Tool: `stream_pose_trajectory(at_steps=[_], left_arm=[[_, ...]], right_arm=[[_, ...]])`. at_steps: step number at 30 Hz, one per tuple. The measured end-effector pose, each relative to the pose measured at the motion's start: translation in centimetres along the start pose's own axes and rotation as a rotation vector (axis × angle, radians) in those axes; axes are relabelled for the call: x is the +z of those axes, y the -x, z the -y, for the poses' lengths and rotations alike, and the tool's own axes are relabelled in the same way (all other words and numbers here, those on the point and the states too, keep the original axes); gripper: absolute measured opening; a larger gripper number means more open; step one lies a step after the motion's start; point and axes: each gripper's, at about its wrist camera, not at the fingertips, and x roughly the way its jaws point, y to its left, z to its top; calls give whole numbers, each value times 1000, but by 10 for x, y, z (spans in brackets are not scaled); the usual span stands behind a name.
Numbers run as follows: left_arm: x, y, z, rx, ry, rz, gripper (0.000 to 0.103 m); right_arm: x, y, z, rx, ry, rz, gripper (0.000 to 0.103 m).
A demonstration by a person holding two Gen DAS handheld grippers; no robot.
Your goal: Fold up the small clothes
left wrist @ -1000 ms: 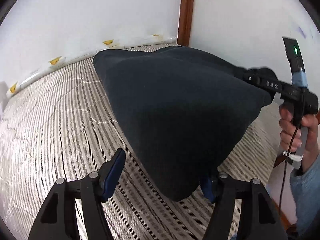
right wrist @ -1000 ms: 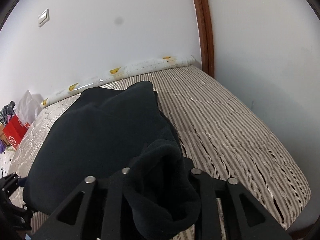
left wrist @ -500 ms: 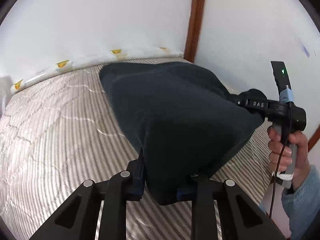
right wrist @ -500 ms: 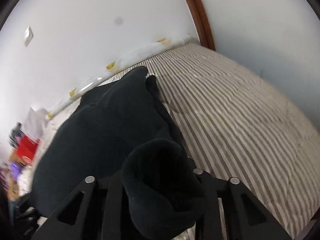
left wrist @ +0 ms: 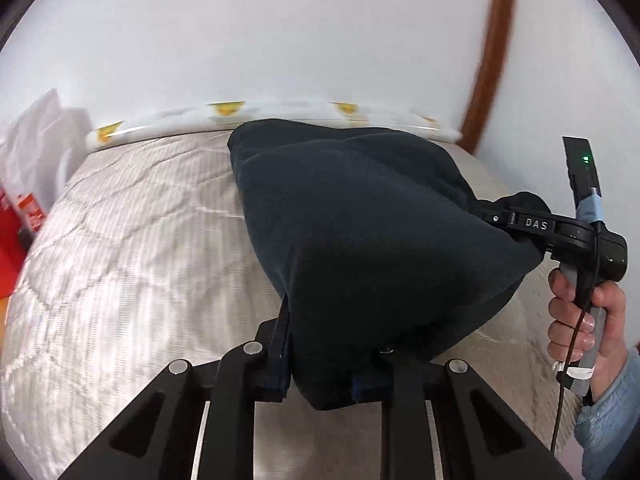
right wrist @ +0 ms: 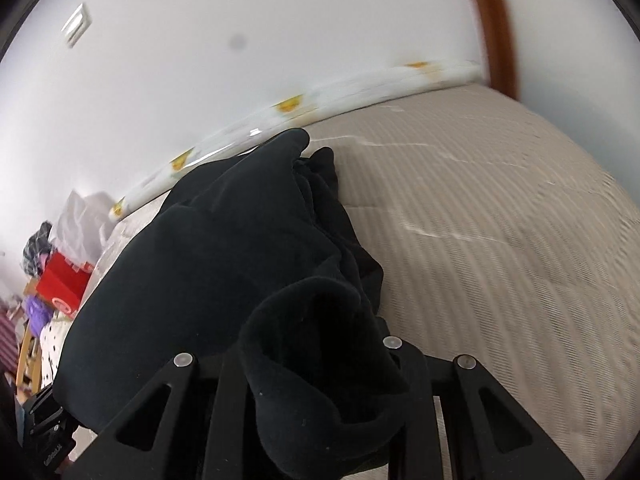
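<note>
At the bottom centre of the left wrist view, the left gripper (left wrist: 320,376) is clamped narrow on a corner of the dark garment (left wrist: 360,224), cloth bulging out between its blue pads. At the bottom of the right wrist view the right gripper (right wrist: 316,364) likewise pinches a thick bunched edge of the same garment (right wrist: 224,264); in the left view this tool sits at the right edge, gripped by a hand (left wrist: 580,312) in a light blue sleeve (left wrist: 608,416).

Between the two tools the garment is lifted off the striped mattress (left wrist: 132,248) along its near edge, while its far end lies on the bed near the patterned roll (left wrist: 280,110) along the wall. By my reading the fold is only begun: both near corners are taken, but no neat crease shows, and the right side is rumpled. Carrying the near edge over, laying it down and smoothing appear to be left.

At the far left of the right view, beyond the bed, stand a red box (right wrist: 62,284) and a white bag (right wrist: 86,220) among clutter; their contents cannot be made out.
</note>
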Motion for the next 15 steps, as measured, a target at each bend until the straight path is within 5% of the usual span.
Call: stream_pose_trajectory(at_steps=[6,15], left_arm=[[0,1,-33,5,49,-32,20],[-14,-6,-29,2,53,-81,22]], right_arm=[[7,-23,-48,48,48,-25,22],[-13,11,-39,52,146,-11,29]])
